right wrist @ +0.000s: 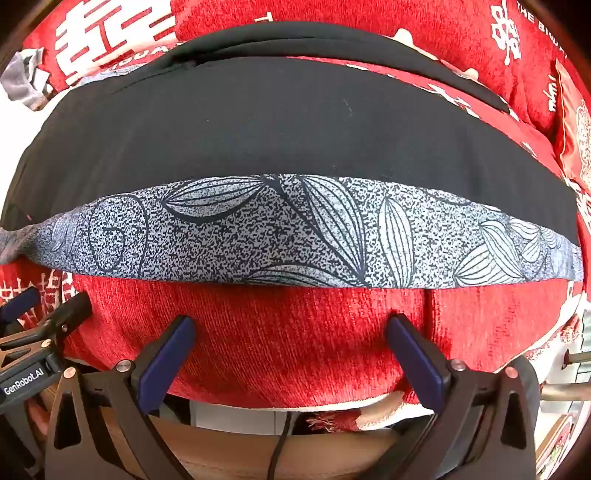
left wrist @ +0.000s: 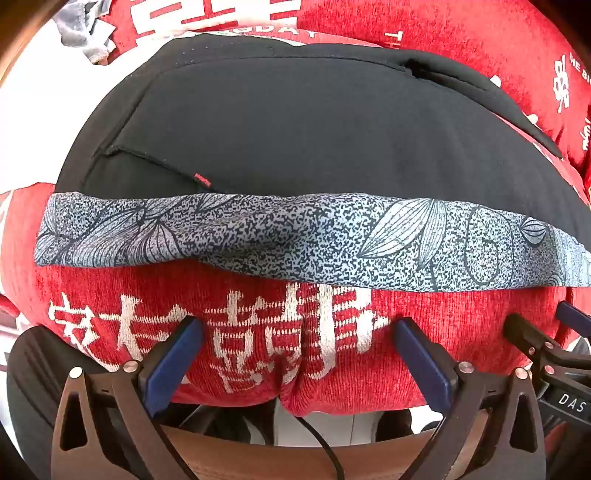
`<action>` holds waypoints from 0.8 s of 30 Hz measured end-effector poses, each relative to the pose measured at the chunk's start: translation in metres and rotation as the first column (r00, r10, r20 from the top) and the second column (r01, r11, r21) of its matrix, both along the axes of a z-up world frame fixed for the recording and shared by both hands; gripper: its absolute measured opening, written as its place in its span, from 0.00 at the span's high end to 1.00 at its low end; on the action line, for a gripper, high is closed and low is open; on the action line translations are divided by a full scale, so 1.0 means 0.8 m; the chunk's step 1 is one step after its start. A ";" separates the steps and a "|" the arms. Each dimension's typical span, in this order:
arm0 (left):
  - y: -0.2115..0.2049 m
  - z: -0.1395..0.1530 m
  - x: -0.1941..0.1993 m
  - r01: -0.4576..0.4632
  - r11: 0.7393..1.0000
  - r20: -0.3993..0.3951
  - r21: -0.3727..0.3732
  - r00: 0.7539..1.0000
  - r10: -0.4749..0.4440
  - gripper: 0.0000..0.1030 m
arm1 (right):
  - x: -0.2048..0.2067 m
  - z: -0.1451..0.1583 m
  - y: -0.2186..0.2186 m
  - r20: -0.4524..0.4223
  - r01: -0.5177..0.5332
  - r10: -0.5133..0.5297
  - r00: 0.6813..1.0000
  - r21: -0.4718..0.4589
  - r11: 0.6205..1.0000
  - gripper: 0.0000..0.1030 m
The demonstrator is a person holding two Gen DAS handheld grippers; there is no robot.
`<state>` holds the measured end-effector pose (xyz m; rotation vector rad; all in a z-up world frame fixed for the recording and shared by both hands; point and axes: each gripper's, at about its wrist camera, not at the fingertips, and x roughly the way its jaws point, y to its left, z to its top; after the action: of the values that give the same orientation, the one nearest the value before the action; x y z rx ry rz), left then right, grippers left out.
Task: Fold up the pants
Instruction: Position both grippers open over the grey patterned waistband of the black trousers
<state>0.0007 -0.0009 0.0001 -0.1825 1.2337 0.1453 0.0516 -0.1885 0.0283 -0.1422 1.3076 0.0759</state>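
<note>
Nearest the cameras, the left gripper (left wrist: 297, 328) hovers with its blue-padded fingers (left wrist: 173, 354) spread wide and nothing between them, over the near edge of a red cloth (left wrist: 258, 369) printed with white characters. The right gripper (right wrist: 290, 326) is likewise spread wide and empty, just beside the left one, whose tip shows at the left edge of the right wrist view; in the left wrist view the right gripper's tip shows at the right edge.

Just beyond both grippers, apart from their fingertips, lies the waistband (right wrist: 295, 240) of the pants (left wrist: 314, 129), a grey-blue band with a dark leaf pattern, running across both views. Behind it the black pants spread flat on the red cloth, with a pocket seam and small red tag (left wrist: 202, 180) near the left side.

Farther back, a crumpled grey fabric (left wrist: 83, 33) lies at the far left.
</note>
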 end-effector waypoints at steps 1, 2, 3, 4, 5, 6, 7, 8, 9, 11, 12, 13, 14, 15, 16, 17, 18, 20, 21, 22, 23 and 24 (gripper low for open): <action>-0.001 0.000 0.001 0.000 1.000 -0.001 0.001 1.000 0.000 0.00 | 0.000 0.000 0.000 0.000 0.001 -0.001 1.000 0.000 1.000 0.00; -0.001 0.000 0.001 0.000 1.000 -0.002 0.002 1.000 0.000 0.00 | 0.000 0.000 0.000 -0.002 0.000 0.000 1.000 -0.002 1.000 0.00; 0.000 0.001 0.001 -0.001 1.000 -0.003 0.002 1.000 0.001 0.00 | 0.000 0.000 0.001 -0.006 0.001 -0.001 1.000 -0.005 1.000 0.00; -0.002 0.001 0.001 0.000 1.000 0.000 0.007 1.000 0.000 0.00 | -0.004 0.000 -0.002 0.017 -0.004 0.003 1.000 0.022 1.000 0.00; -0.002 0.001 0.000 0.001 1.000 0.001 0.006 1.000 -0.001 0.00 | -0.007 0.000 -0.004 0.018 -0.005 0.005 1.000 0.022 1.000 0.00; -0.005 0.000 0.001 0.002 1.000 0.000 0.008 1.000 -0.002 0.00 | -0.011 0.000 -0.007 0.020 -0.007 0.006 1.000 0.024 1.000 0.00; -0.008 0.000 0.002 0.002 1.000 -0.003 0.015 1.000 -0.002 0.00 | -0.014 -0.001 -0.009 0.020 -0.007 0.007 1.000 0.025 1.000 0.00; -0.008 0.002 0.002 0.003 1.000 -0.006 0.020 1.000 -0.003 0.00 | -0.019 -0.001 -0.012 0.021 -0.008 0.007 1.000 0.024 1.000 0.00; -0.015 0.010 0.002 0.016 0.998 0.006 0.054 1.000 -0.017 0.00 | -0.012 -0.004 -0.011 0.017 -0.005 0.005 1.000 0.020 1.000 0.00; -0.019 0.023 -0.001 0.039 0.996 0.057 0.075 0.997 -0.044 0.00 | -0.019 -0.004 -0.019 0.019 -0.010 0.010 1.000 0.027 1.000 0.00; -0.031 0.041 -0.005 0.060 0.993 0.103 0.105 0.992 -0.071 0.00 | -0.024 -0.002 -0.023 0.018 -0.012 0.011 1.000 0.033 0.999 0.00; -0.039 0.055 -0.008 0.080 0.988 0.142 0.133 0.985 -0.099 0.00 | -0.015 0.002 -0.014 0.008 -0.003 0.003 1.000 0.029 1.000 0.00; -0.048 0.071 -0.012 0.099 0.980 0.180 0.170 0.975 -0.130 0.00 | -0.003 0.012 -0.010 0.000 0.018 -0.018 1.000 0.035 0.999 0.00; -0.049 0.078 -0.016 0.104 0.978 0.195 0.183 0.971 -0.140 0.00 | -0.003 0.021 -0.014 0.018 0.034 -0.035 0.999 0.047 0.998 0.00; -0.052 0.090 -0.017 0.115 0.972 0.215 0.207 0.963 -0.160 0.00 | -0.006 0.034 -0.020 0.054 0.044 -0.048 0.997 0.061 0.997 0.00; -0.053 0.096 -0.016 0.121 0.971 0.221 0.207 0.961 -0.167 0.00 | -0.008 0.047 -0.023 0.089 0.044 -0.050 0.995 0.064 0.997 0.00; -0.050 0.105 -0.011 0.122 0.974 0.223 0.191 0.961 -0.164 0.00 | -0.006 0.061 -0.025 0.123 0.035 -0.042 0.992 0.059 0.998 0.00; -0.035 0.108 0.005 0.108 0.982 0.212 0.154 0.967 -0.140 0.00 | 0.001 0.076 -0.020 0.157 0.008 -0.015 0.987 0.044 0.999 0.00; -0.023 0.108 0.020 0.090 0.987 0.200 0.132 0.973 -0.115 0.00 | 0.008 0.078 -0.009 0.157 -0.007 0.002 0.988 0.032 0.999 0.00; -0.012 0.102 0.028 0.066 0.991 0.185 0.121 0.979 -0.087 0.00 | 0.017 0.081 -0.002 0.153 -0.025 0.021 0.988 0.025 0.999 0.00; -0.002 0.100 0.039 0.052 0.992 0.167 0.117 0.983 -0.071 0.00 | 0.028 0.084 0.002 0.148 -0.034 0.030 0.989 0.022 0.999 0.00; 0.004 0.096 0.052 0.047 0.993 0.148 0.112 0.987 -0.063 0.00 | 0.038 0.086 0.008 0.146 -0.040 0.036 0.989 0.029 0.999 0.00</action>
<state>0.0422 0.0026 0.0768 -0.0640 1.0760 0.1468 0.0817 -0.1818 0.0971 -0.1433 1.1577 0.1167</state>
